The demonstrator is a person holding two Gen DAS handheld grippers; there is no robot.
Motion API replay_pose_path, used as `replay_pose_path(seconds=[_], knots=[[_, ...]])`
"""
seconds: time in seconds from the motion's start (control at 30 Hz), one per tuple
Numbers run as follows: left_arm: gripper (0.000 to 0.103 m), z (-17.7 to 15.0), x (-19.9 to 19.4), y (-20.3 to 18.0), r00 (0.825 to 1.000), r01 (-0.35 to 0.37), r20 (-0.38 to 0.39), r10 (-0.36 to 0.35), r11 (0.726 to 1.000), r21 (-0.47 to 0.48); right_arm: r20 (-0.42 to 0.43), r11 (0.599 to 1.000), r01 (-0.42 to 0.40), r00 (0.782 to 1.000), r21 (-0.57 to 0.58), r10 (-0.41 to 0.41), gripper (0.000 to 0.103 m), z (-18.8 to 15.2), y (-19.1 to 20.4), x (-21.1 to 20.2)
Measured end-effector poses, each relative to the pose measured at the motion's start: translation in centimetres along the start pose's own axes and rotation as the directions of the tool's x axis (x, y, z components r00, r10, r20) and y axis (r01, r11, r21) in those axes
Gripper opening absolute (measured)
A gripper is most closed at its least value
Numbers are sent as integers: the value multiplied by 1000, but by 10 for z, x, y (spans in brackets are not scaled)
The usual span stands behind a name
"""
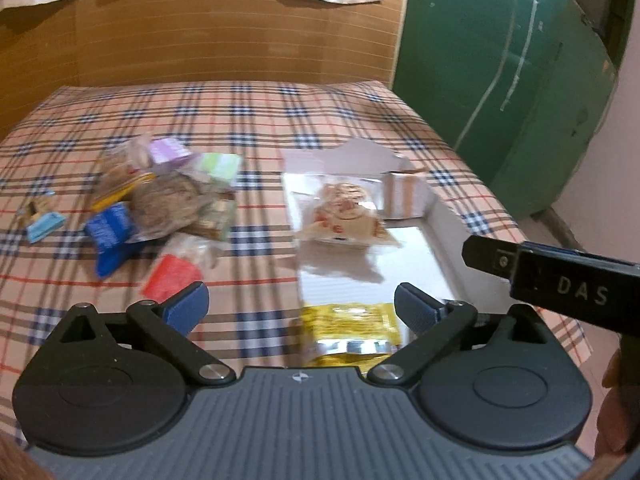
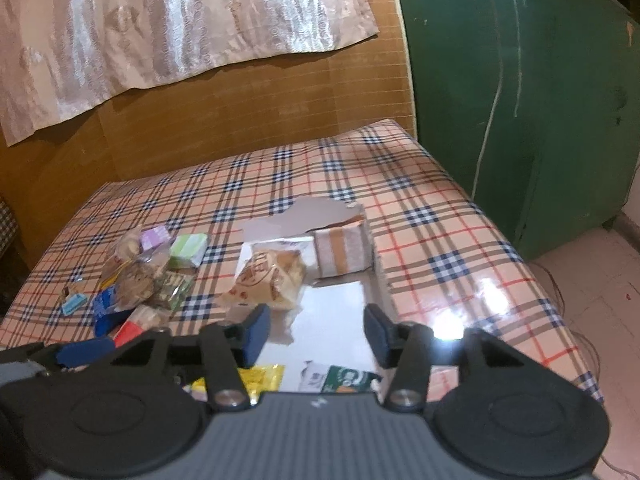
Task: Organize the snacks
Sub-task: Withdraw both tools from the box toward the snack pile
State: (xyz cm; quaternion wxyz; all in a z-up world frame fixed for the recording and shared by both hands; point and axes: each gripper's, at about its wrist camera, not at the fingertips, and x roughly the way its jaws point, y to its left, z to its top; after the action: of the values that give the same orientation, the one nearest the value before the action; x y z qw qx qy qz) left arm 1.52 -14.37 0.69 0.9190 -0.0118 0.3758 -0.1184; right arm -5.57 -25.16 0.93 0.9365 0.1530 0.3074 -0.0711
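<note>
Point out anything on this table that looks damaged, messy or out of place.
The white box has a torn, ragged back flap. Left of it, the loose snacks lie in a jumbled, overlapping pile on the plaid tablecloth, not sorted. Nothing looks spilled.

Open stretch of box floor (image 2: 332, 320) at twelve o'clock, walled by a bread packet (image 2: 268, 278) at eleven and a striped carton (image 2: 344, 252) at one. Snack pile (image 1: 160, 200) crowding ten o'clock; bare plaid tablecloth (image 2: 440, 232) at two.
</note>
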Motion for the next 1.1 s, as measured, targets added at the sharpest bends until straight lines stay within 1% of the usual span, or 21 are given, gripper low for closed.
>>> replay_pose_path(seconds=[0.07, 0.27, 0.47, 0.83, 0.97, 1.1], knots=[[103, -1, -3, 10, 1000, -13, 3, 13, 1000, -14, -2, 1000, -9, 1000, -16, 9, 62, -1, 8, 1], [103, -6, -14, 36, 998, -50, 21, 52, 997, -51, -2, 999, -35, 999, -41, 35, 67, -4, 28, 1], [103, -11, -24, 58, 995, -86, 34, 89, 993, -84, -9, 996, -63, 998, -64, 63, 68, -7, 47, 4], [103, -19, -40, 88, 991, -120, 47, 127, 982, -144, -29, 991, -92, 996, -101, 89, 71, -11, 75, 10], [103, -21, -42, 100, 989, -130, 47, 139, 977, -168, -38, 989, -100, 995, -108, 96, 72, -13, 82, 12], [103, -20, -36, 107, 988, -139, 43, 149, 973, -185, -48, 987, -108, 994, -118, 103, 73, -15, 90, 16]])
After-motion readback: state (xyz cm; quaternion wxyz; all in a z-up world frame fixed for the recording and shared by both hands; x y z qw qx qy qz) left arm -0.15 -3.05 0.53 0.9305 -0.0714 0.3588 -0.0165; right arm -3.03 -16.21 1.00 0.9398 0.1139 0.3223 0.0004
